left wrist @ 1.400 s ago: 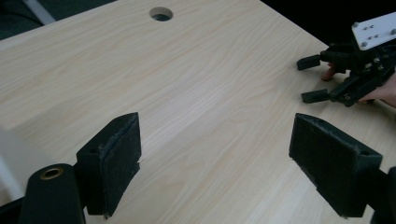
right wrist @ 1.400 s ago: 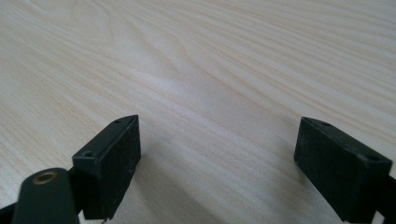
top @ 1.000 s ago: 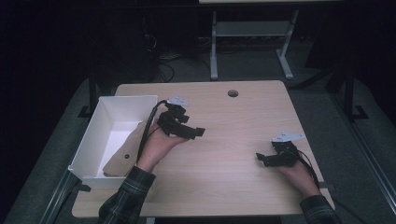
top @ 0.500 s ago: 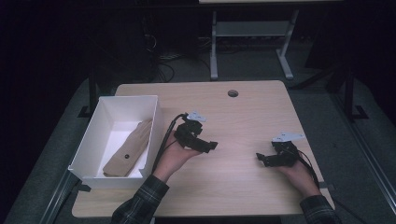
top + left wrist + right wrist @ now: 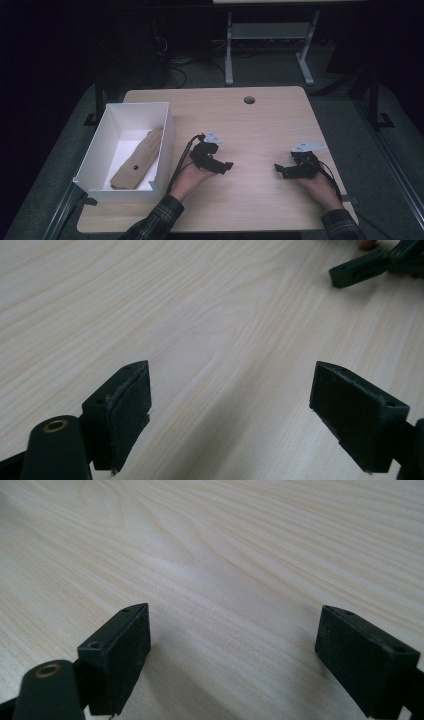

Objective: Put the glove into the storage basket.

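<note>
Nearest the camera, two forearms in plaid sleeves come in from the bottom edge of the high view, each hand holding a black two-jaw gripper low over a light wooden table (image 5: 260, 210). The left gripper (image 5: 227, 167) sits near the middle of the table, pointing right. In the left gripper view its jaws stand wide apart with nothing but bare wood grain between them, and one jaw of the other gripper shows at the top right corner. The right gripper (image 5: 278, 171) lies well to the right, pointing left toward the first one, with open tabletop between the two. In the right gripper view its jaws are also spread wide and empty over the wood. Each gripper carries a small grey three-cornered plate on top, and a dark cable trails from the left one back toward the table's near edge.

Just beside the left hand (image 5: 192, 176), on its left, stands a white box (image 5: 94, 167) at the table's left edge. A tan glove (image 5: 139, 161) lies flat inside it. Its long axis runs from the near left corner toward the far right wall, with the narrower end pointing away and resting against the right wall. The box wall stands between the glove and the left gripper.

Farther off, a small round hole (image 5: 249, 99) marks the table's far edge. Beyond it the dark floor holds cables and a pale metal stand (image 5: 270, 45).
</note>
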### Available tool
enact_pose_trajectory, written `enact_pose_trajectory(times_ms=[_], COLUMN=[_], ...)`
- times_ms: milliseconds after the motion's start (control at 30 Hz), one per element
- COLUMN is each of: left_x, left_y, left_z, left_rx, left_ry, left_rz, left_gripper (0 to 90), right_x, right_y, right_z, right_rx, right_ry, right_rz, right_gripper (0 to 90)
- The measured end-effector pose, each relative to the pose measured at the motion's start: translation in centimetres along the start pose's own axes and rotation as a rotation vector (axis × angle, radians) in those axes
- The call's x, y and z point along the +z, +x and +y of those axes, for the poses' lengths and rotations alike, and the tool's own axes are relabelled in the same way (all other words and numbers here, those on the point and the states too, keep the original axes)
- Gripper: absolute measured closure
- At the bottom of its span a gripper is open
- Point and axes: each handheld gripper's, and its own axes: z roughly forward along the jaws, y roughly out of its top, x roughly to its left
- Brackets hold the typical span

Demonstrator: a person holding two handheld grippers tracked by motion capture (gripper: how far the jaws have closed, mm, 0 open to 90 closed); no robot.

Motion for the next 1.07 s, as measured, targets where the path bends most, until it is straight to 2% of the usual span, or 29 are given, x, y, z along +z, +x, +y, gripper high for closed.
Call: enact_pose_trajectory(times_ms=[133, 400, 467, 600, 633, 733, 1067], left_x=[0.5, 1.3, 1.6, 2.2, 2.3, 2.2, 2.2], left_y=[0.3, 0.6, 0.6, 0.6, 0.5, 0.6, 0.5], left_z=[-0.7, -1.9, -2.2, -2.8, -3.0, -3.6, -3.7], left_rx=[0.026, 0.040, 0.065, 0.084, 0.092, 0.105, 0.115], left_ry=[0.008, 0.020, 0.017, 0.035, 0.023, -0.025, -0.026], left_rz=[0.022, 0.047, 0.068, 0.082, 0.085, 0.068, 0.055], left_gripper=[16.2, 13.7, 13.3, 12.7, 12.5, 12.4, 12.7], right_x=[0.0, 0.0, 0.0, 0.0, 0.0, 0.0, 0.0], right_y=[0.0, 0.0, 0.0, 0.0, 0.0, 0.0, 0.0], right_z=[0.0, 0.0, 0.0, 0.0, 0.0, 0.0, 0.0], right_rx=[0.000, 0.000, -0.001, 0.000, -0.001, 0.003, -0.003], right_ry=[0.000, 0.000, 0.000, 0.000, 0.000, 0.002, -0.001], right_rz=[0.000, 0.000, 0.000, 0.000, 0.000, 0.001, 0.000], right_gripper=[14.2, 14.2, 14.2, 14.2, 14.2, 14.2, 14.2])
